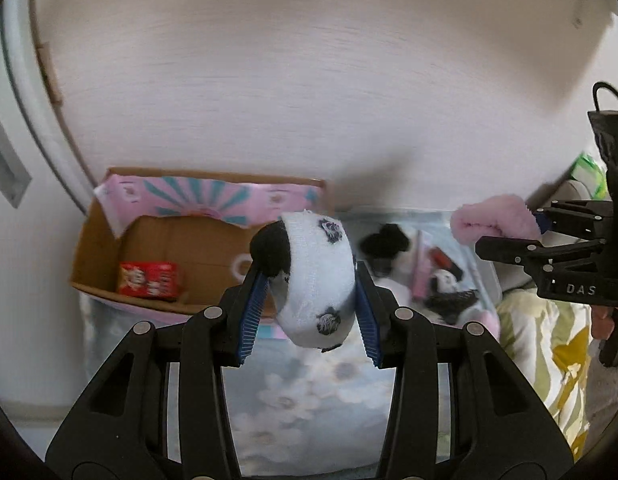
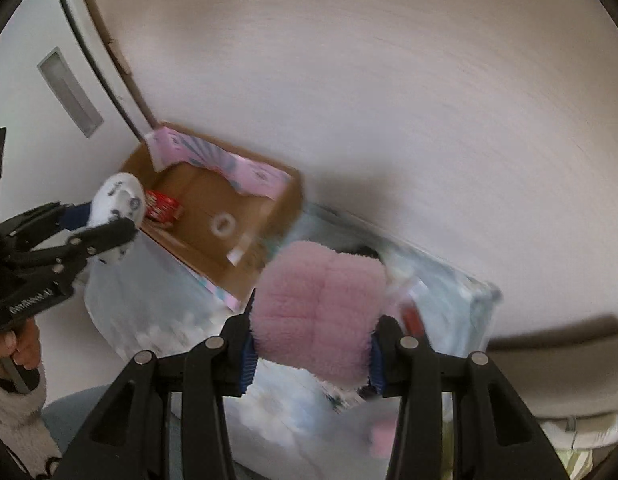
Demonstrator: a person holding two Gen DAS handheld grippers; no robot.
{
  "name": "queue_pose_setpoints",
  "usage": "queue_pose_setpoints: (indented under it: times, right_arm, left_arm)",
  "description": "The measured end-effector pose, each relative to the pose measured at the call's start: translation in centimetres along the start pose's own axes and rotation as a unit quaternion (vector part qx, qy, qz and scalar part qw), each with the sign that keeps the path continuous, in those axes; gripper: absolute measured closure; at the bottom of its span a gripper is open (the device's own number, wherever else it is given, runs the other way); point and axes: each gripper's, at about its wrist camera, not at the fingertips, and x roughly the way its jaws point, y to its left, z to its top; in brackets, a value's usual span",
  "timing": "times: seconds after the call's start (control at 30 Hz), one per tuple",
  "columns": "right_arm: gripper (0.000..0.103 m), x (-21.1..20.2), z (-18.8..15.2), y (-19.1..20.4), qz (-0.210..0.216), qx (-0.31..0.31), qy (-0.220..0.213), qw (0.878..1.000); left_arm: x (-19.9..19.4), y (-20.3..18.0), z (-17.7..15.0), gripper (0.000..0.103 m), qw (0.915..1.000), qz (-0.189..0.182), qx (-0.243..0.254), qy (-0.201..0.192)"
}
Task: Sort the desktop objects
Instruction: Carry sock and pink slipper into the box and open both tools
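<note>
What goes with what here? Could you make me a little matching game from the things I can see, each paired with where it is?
Things:
1. white sock
2. pink fluffy sock
3. red packet
4. cardboard box

Places:
A. lying inside the box
B. clamped in the right gripper
C. standing open against the wall
D. clamped in the left gripper

Pairs: 1-D, 2-B, 3-A, 4-C
</note>
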Motion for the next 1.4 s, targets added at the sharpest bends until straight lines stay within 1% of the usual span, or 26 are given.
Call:
queue_pose_setpoints:
  times: [0.13,0.17,0.2,0.4,0.5,0.57,0.67,0.73,0.83,1.1,1.13,1.2,1.23,1.27,1.3,1.37,1.4]
  right_arm:
    - [0.062,2.5,2.7,3.3,0.019,-0.014,0.002,1.000]
    - [0.062,3.2,3.2,3.9,0.033,-0.028,0.002,0.999]
    - [0.062,3.9,3.7,4.6,0.035,-0.031,0.006,0.999]
    - [0.062,9.1,6.1,8.4,0.037,-0.034,0.040,0.998]
    - [0.062,11.6,6.6,9.5,0.030,-0.031,0.058,0.997]
    - [0.062,13.8,6.8,10.0,0.033,-0.022,0.074,0.996]
    - [0.062,16.2,7.0,10.0,0.062,-0.005,0.087,0.994]
    - [0.062,17.2,7.2,10.4,0.071,0.001,0.091,0.993]
    - [0.062,18.0,7.6,10.8,0.071,-0.001,0.089,0.994]
    - [0.062,18.9,8.5,11.3,0.091,0.003,0.081,0.992]
    - [0.061,18.9,8.6,11.5,0.093,0.000,0.076,0.993]
    - [0.056,18.9,8.7,11.9,0.096,-0.010,0.071,0.993]
    - [0.047,18.9,8.7,12.1,0.098,-0.012,0.069,0.993]
    - [0.029,18.8,8.7,12.1,0.100,-0.009,0.066,0.993]
    - [0.020,18.7,8.7,12.0,0.103,-0.006,0.063,0.993]
    - [0.001,18.1,8.5,11.4,0.121,0.012,0.040,0.992]
    - [0.001,17.7,8.4,11.0,0.131,0.019,0.029,0.991]
  left_arm:
    - [0.7,3.8,1.0,0.064,0.9998,0.018,-0.003,0.010]
    - [1.0,4.7,1.3,0.064,0.9997,0.021,-0.003,0.013]
    - [1.3,5.5,1.5,0.064,0.9995,0.024,-0.004,0.017]
    - [3.8,10.9,2.9,0.064,0.9978,0.047,-0.010,0.045]
    - [5.7,13.1,3.2,0.064,0.9967,0.052,-0.004,0.063]
    - [7.1,14.2,3.2,0.064,0.9959,0.055,-0.001,0.072]
    - [8.6,15.3,3.1,0.064,0.9953,0.054,-0.006,0.081]
    - [9.3,16.0,3.1,0.064,0.9951,0.053,-0.009,0.083]
    - [9.9,16.3,3.1,0.064,0.9949,0.057,-0.010,0.083]
    - [11.3,17.4,3.2,0.064,0.9947,0.052,-0.013,0.088]
    - [11.3,17.4,3.2,0.062,0.9945,0.053,-0.014,0.090]
    - [11.2,17.5,3.2,0.046,0.9941,0.059,-0.017,0.089]
    - [11.0,17.5,3.2,0.020,0.9939,0.065,-0.017,0.087]
    - [10.6,17.6,3.3,0.000,0.9939,0.076,-0.017,0.079]
    - [10.1,17.6,3.4,0.000,0.9943,0.082,-0.018,0.066]
    - [8.9,17.9,3.6,0.000,0.9957,0.081,-0.017,0.042]
    - [8.5,18.1,3.7,0.000,0.9962,0.078,-0.020,0.034]
